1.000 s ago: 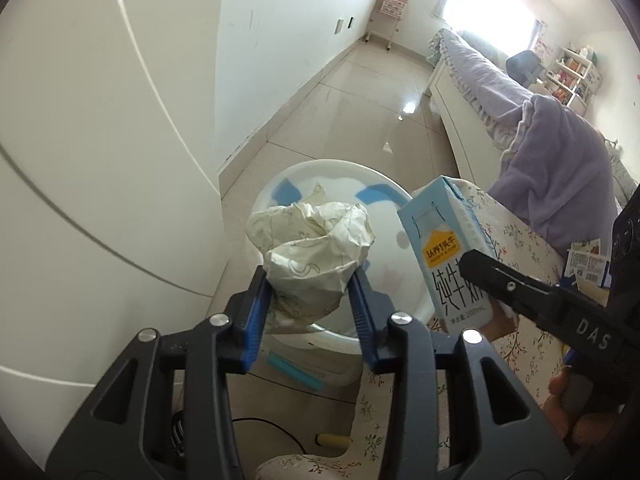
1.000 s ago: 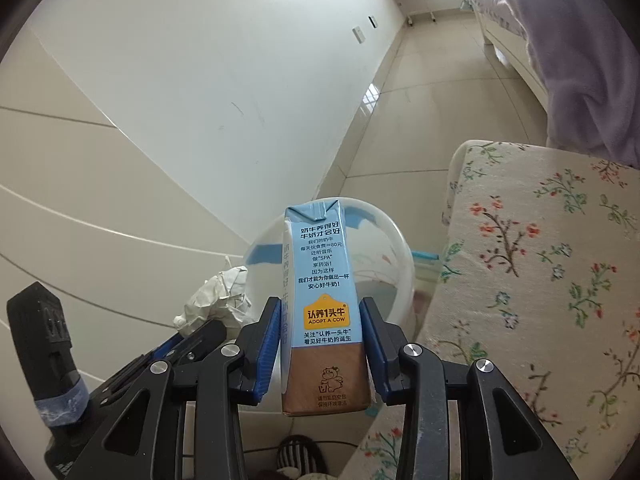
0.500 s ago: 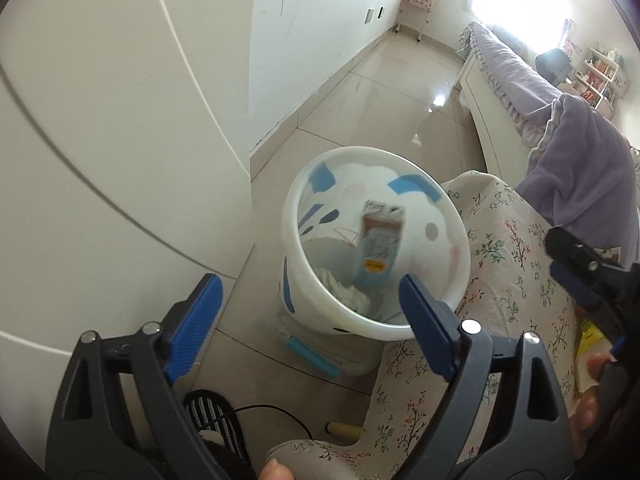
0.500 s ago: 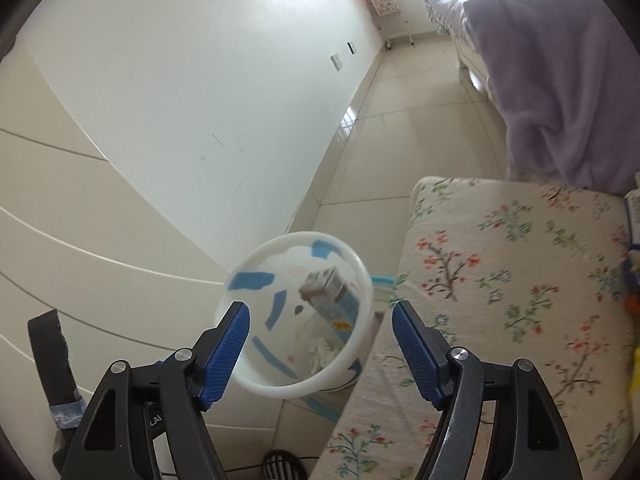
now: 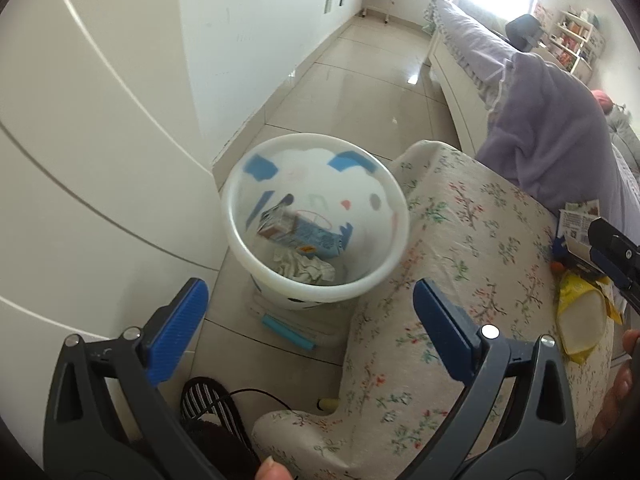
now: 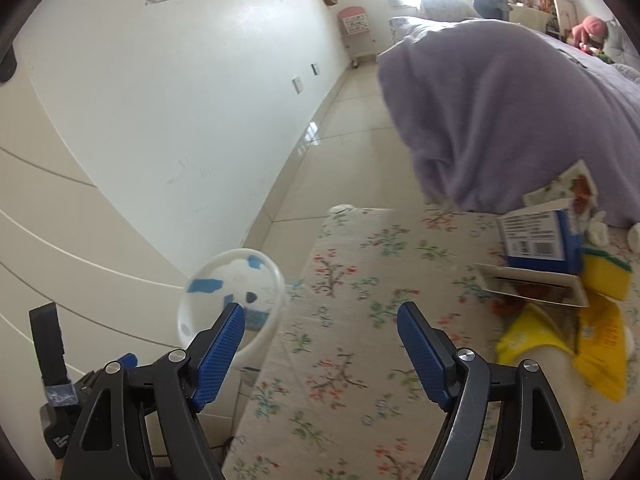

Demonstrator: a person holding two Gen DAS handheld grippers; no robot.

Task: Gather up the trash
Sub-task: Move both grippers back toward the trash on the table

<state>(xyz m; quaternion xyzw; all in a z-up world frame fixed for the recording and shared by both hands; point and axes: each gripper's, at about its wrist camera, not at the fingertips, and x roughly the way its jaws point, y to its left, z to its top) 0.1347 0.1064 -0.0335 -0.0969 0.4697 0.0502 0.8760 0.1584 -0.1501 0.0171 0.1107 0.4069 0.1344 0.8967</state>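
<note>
A white trash bin [image 5: 248,256] with blue marks stands on the floor beside a floral-covered surface [image 5: 460,248]. Inside it lie a blue milk carton [image 5: 304,234] and a crumpled paper ball [image 5: 304,268]. My left gripper [image 5: 308,324] is open and empty, above and in front of the bin. My right gripper [image 6: 320,354] is open and empty over the floral surface [image 6: 360,280], with the bin [image 6: 200,312] at its left. More trash lies at the right: a yellow wrapper [image 6: 576,344], a blue box [image 6: 540,240] and an open card box [image 6: 532,288].
A white wall and cabinet doors [image 5: 80,160] stand left of the bin. A blue strip [image 5: 288,334] and a striped slipper [image 5: 216,404] lie on the tiled floor. A purple blanket [image 6: 500,120] hangs over the bed behind the floral surface.
Both grippers opened and dropped the paper ball and milk carton into the bin. Both have since pulled back, and the right one has swung right toward the trash on the floral surface.
</note>
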